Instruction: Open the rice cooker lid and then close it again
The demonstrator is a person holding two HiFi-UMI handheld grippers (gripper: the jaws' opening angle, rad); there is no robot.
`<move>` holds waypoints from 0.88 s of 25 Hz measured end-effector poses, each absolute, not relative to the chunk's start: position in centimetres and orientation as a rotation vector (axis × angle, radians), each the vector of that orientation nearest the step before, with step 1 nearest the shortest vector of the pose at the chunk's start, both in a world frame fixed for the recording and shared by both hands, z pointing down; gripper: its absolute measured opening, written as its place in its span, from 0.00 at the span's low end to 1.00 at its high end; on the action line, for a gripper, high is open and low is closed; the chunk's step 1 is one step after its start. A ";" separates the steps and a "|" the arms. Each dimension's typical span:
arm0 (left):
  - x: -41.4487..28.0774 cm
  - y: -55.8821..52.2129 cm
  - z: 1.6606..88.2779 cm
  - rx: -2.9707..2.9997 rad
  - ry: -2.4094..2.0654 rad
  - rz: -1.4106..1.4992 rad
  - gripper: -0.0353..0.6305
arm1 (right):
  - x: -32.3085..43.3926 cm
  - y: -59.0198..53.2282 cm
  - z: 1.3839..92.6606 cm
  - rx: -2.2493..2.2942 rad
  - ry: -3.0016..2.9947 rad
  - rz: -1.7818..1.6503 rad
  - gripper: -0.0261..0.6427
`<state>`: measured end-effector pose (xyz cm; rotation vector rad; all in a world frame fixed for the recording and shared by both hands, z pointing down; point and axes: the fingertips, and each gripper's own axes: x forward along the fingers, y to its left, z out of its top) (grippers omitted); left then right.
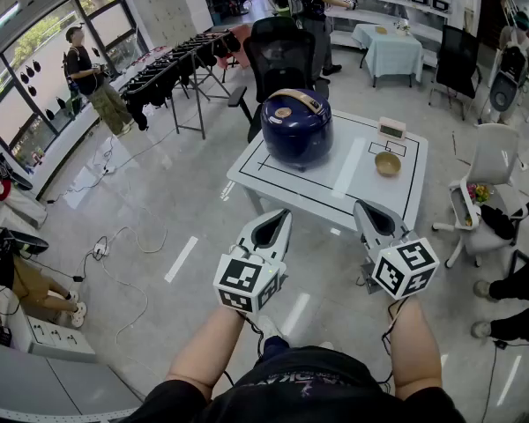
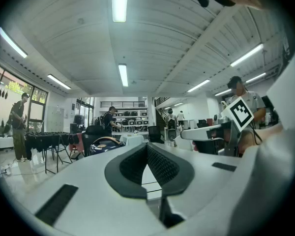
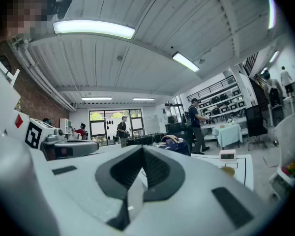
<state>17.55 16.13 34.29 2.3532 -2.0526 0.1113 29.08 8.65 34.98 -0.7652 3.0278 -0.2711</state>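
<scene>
A dark blue rice cooker (image 1: 297,127) with a tan handle stands on the white table (image 1: 335,180), its lid down. My left gripper (image 1: 277,219) is held level in front of the table's near edge, jaws shut and empty. To its right, my right gripper (image 1: 370,211) is also shut and empty, short of the table. The cooker shows low and small in the left gripper view (image 2: 101,145) and in the right gripper view (image 3: 177,144). Both grippers are well apart from it.
On the table's right part lie a small wooden bowl (image 1: 388,163) and a white timer (image 1: 391,129). A black office chair (image 1: 278,53) stands behind the table, a white chair (image 1: 491,167) to its right. Racks (image 1: 172,69) and cables (image 1: 115,245) are on the left; people stand around.
</scene>
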 end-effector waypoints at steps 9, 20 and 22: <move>14.8 14.6 34.7 2.352 -2.050 0.107 0.05 | 26.3 7.4 35.2 -0.757 3.021 -0.294 0.03; 6.7 12.7 35.4 2.352 -2.025 0.063 0.05 | 18.5 5.9 35.2 -0.789 3.034 -0.267 0.03; 5.0 12.0 35.6 2.355 -2.010 0.053 0.05 | 16.9 5.4 35.3 -0.792 3.031 -0.276 0.03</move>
